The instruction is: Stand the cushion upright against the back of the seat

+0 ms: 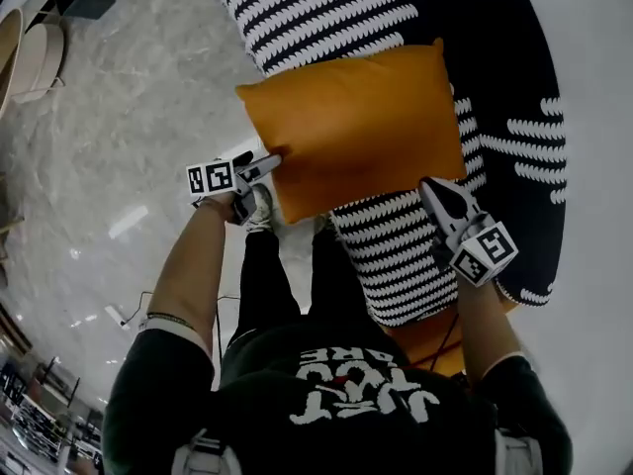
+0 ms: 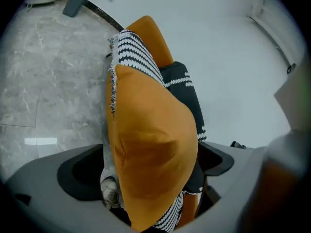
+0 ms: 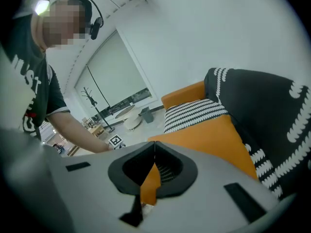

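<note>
One orange cushion lies on the seat. It is plain, smooth and plump, with sharp corners and a soft dent in the near face in the left gripper view. Its broad face is turned up toward the head camera; how far it leans I cannot tell. Its long axis runs across the seat, from the left tongs to the seat's right side. It rests on a black-and-white striped cushion, with the dark patterned back behind it. Its near left corner juts past the seat's left edge over the marbled floor.

The left tongs stand wide, that corner between them but not pressed. The right tongs are closed, pinching orange fabric at the cushion's near right corner.
</note>
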Motion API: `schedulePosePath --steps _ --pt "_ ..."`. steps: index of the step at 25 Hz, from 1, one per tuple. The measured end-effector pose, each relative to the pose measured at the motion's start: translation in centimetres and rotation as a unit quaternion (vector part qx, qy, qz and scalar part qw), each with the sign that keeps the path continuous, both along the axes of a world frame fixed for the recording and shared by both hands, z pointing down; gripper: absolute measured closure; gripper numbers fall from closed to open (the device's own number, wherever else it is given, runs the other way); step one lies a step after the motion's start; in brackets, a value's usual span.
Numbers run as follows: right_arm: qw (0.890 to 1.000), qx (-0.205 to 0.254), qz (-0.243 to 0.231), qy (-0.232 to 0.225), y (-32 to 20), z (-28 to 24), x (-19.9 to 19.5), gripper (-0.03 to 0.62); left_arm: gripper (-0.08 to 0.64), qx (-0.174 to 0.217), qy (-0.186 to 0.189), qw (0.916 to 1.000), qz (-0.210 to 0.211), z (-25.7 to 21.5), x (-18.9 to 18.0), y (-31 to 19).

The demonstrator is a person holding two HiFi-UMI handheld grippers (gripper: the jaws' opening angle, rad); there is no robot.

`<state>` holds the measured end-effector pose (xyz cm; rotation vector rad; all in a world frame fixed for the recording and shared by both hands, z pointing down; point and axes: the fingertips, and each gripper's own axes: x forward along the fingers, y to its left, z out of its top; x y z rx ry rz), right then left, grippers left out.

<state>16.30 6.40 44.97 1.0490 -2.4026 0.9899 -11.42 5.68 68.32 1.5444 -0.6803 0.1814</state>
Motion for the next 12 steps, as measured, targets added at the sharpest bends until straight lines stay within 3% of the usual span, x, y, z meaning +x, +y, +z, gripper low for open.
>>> schedulePosePath --steps 5,12 --pt "0.999 -0.029 -0.003 -0.015 3.0 5.2 0.0 0.568 -0.035 0.01 0.025 0.9993 0.024 4.8 2.7 0.4" --pt "0.998 -0.056 0.008 -0.015 5.4 6.9 1.7 0.568 -0.031 0.035 0.096 0.9946 0.021 4.5 7.1 -0.2"
